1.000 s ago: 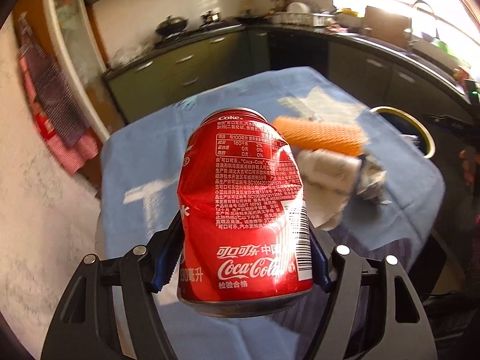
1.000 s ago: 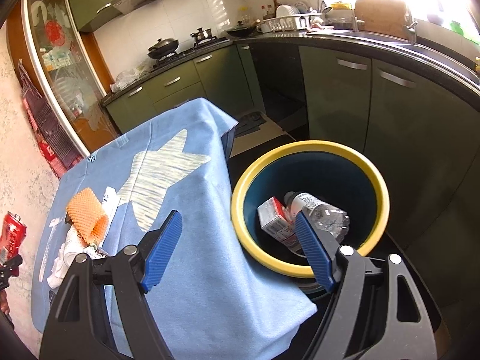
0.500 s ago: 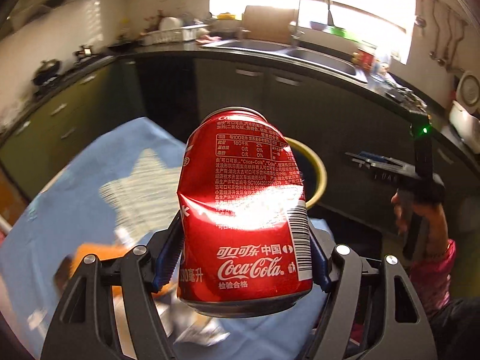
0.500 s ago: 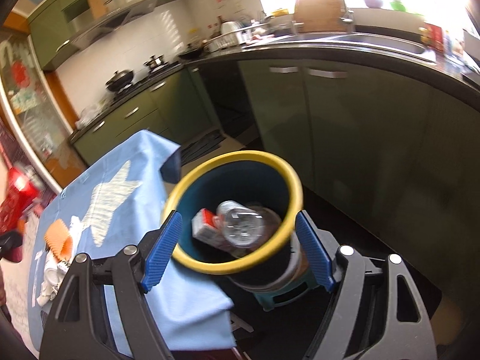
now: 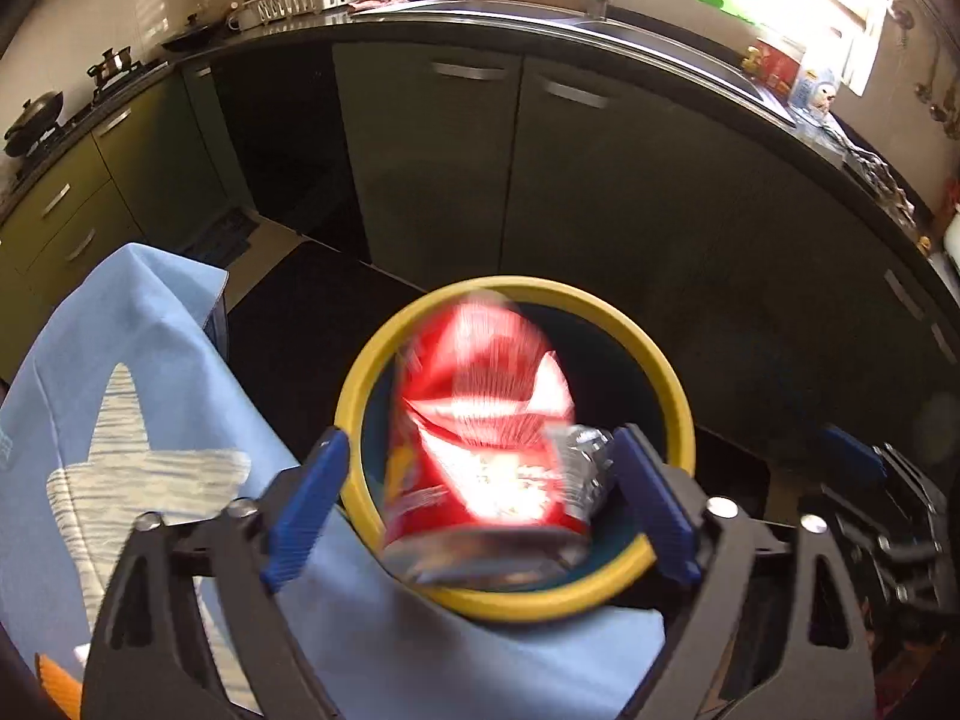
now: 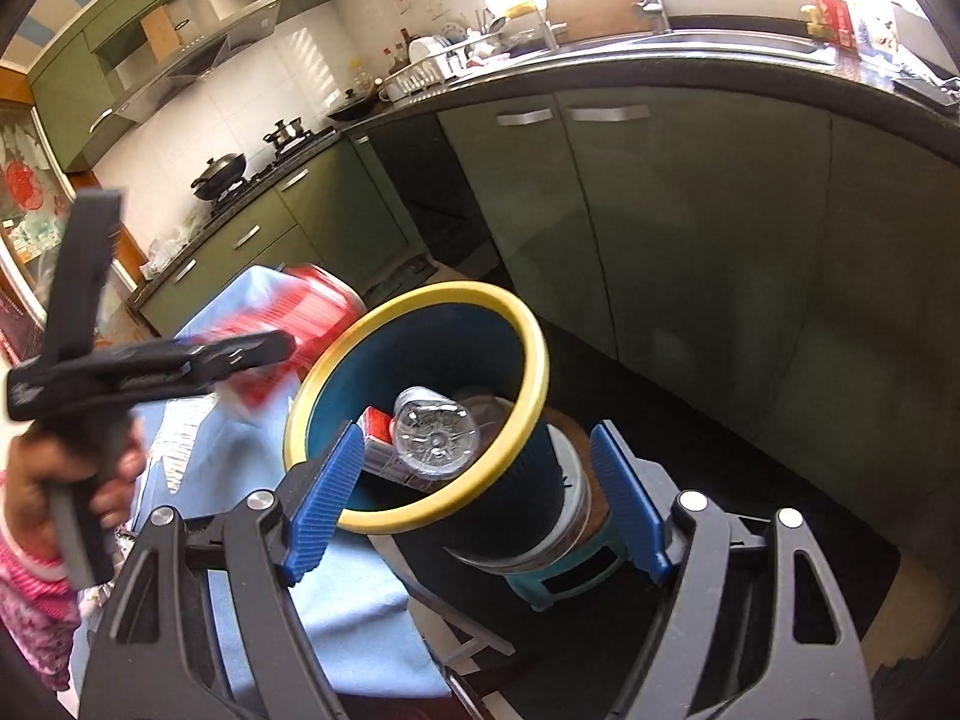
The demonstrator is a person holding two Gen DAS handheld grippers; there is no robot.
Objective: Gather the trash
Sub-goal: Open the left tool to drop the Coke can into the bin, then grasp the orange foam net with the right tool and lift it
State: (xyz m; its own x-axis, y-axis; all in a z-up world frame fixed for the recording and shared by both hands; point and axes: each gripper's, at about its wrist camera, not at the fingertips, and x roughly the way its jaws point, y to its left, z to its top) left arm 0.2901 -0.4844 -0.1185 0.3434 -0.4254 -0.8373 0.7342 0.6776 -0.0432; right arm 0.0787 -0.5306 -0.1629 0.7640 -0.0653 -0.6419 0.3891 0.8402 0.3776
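Observation:
A dented red cola can (image 5: 480,432), blurred, sits loose between the pads of my left gripper (image 5: 477,441) right above the yellow-rimmed blue bin (image 5: 516,291). The jaws are opening and neither pad touches the can. From the right wrist view the left gripper (image 6: 150,354) hangs by the bin's left rim (image 6: 534,360) with the red can (image 6: 312,312) at its tips. A clear plastic bottle (image 6: 435,432) and a red-and-white carton (image 6: 378,438) lie inside the bin. My right gripper (image 6: 480,438) stands open and holds nothing, on the near side of the bin.
The table under a blue cloth (image 5: 150,390) butts against the bin's left side; an orange piece (image 5: 57,684) lies on it. The bin stands on a small teal stool (image 6: 564,570). Green kitchen cabinets (image 5: 600,210) curve behind, with dark floor between.
My left gripper has swung from over the table to above the bin, and its jaws have spread off the can. The right gripper has shifted slightly toward the bin.

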